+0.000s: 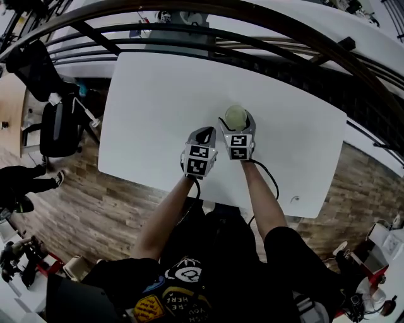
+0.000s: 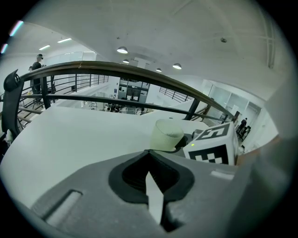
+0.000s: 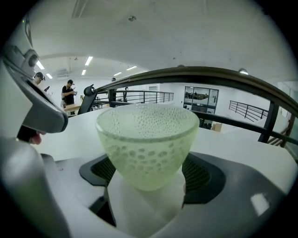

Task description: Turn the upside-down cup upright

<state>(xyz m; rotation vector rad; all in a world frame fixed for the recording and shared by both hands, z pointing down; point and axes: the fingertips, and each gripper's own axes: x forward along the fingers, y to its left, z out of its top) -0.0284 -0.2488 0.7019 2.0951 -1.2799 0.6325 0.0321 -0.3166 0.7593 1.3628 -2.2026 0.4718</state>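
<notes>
The jaws of the right gripper (image 1: 237,128) stood wide apart, and the cup (image 3: 146,139) sat between them without being pinched. In the right gripper view the dark pads lay on either side of the cup's narrow base, with white surface (image 1: 158,94) showing in the gap below it. The cup was pale green, translucent and dimpled. It stood upright on the surface with its wide mouth facing up.

The jaws of the left gripper (image 1: 206,132) were closed together with nothing between them. In the head view this gripper was just beside the right one, on its left and slightly nearer the person, and both pointed away across the surface. From the left gripper view the cup showed ahead and to the right, next to the right gripper's marker cube (image 2: 214,144).

A dark curved railing (image 1: 189,19) ran beyond the far edge of the surface. A black chair (image 1: 57,126) stood off its left end on the wooden floor (image 1: 120,208).
</notes>
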